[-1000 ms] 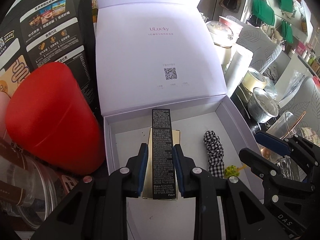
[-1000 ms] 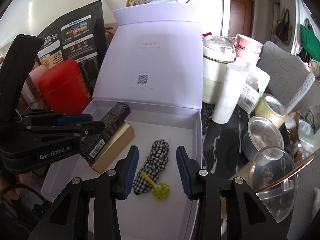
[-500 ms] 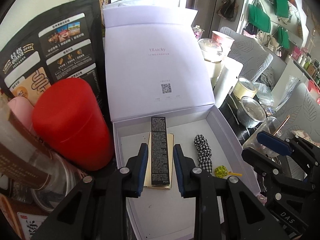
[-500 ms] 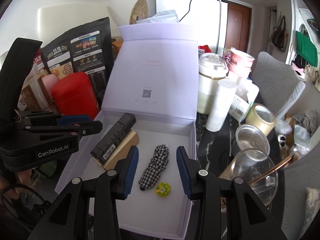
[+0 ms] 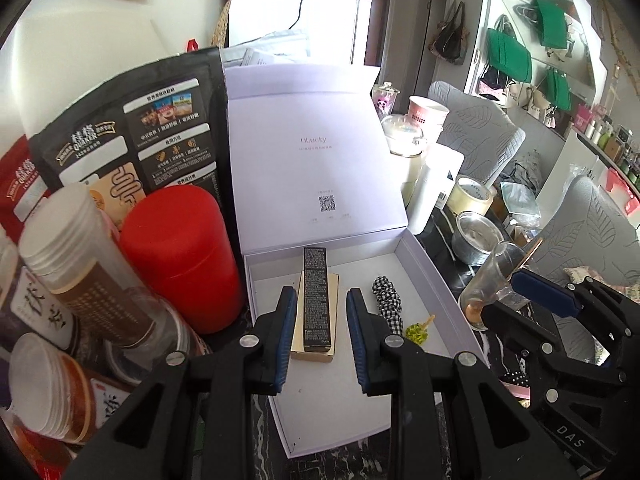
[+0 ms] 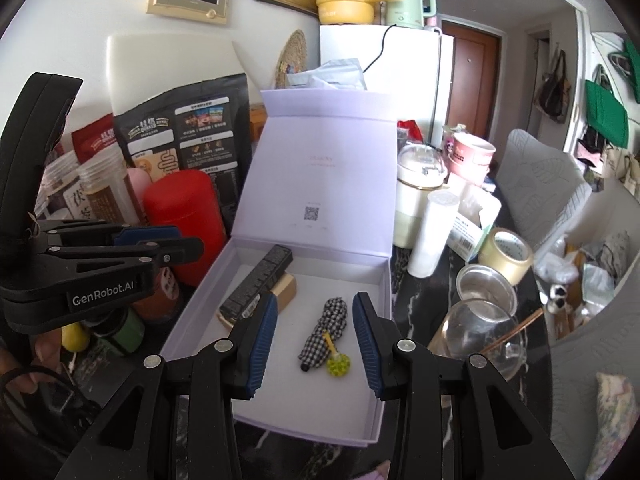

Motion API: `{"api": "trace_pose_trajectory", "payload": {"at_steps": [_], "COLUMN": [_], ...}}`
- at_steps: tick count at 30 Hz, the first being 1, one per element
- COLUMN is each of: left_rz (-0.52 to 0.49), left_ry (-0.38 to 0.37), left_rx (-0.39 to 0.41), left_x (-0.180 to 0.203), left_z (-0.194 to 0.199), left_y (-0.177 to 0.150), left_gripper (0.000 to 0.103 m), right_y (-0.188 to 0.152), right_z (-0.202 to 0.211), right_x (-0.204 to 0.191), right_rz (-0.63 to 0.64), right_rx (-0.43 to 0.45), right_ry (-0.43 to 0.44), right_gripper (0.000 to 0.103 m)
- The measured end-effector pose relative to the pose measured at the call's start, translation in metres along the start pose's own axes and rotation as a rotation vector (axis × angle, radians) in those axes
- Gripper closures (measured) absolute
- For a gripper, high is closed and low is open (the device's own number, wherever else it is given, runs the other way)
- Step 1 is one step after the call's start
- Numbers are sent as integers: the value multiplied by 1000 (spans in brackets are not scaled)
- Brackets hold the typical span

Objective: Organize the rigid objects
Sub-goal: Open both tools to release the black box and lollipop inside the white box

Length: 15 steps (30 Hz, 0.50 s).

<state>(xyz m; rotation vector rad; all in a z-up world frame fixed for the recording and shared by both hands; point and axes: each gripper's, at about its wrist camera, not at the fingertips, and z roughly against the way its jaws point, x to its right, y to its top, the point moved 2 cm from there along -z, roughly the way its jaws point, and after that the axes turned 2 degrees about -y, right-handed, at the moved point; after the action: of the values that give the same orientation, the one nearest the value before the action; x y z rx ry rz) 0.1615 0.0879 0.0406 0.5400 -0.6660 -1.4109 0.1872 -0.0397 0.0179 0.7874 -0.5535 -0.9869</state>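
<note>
The left tool [image 5: 318,334] hangs above the near part of the pale lilac cardboard gift box [image 5: 436,280], its blue-padded fingers [image 5: 285,336] parted with nothing between them. Framed in that gap but lying lower, on the box floor, is the long black printed carton [image 5: 316,300], resting lengthwise on top of a flat gold carton [image 5: 298,344]; both sit toward the box's left wall with a strip of bare floor beside them. The right tool [image 6: 314,346] is likewise open and empty, poised over the black-and-white checked fabric scrunchie [image 6: 326,330] and the small yellow-green hair clip [image 6: 338,364] that touches its near end. These lie right of centre, clear of the right wall [image 6: 386,300].

The near half of the box floor is bare. The raised lid [image 5: 312,160] stands upright at the far edge. Just left of the box stands a red cylindrical canister [image 5: 180,256]; right of it, on the dark marbled worktop [image 6: 424,304], a clear glass jug [image 6: 480,328] and a steel bowl [image 6: 486,284] crowd close.
</note>
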Motion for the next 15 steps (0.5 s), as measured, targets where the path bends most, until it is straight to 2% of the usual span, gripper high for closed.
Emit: {"api": "trace_pose_trajectory", "payload": {"at_steps": [15], "left_rz": [-16], "left_ry": [-27], "left_rx": [79], "left_x": [13], "left_z": [64], "left_y": [-14], "left_gripper": [78], "right_y": [-7], "right_z": [60], "right_x": [-17], "right_rz": [7], "right_rx": [84], "right_ry": [-14], "right_gripper": [63]}}
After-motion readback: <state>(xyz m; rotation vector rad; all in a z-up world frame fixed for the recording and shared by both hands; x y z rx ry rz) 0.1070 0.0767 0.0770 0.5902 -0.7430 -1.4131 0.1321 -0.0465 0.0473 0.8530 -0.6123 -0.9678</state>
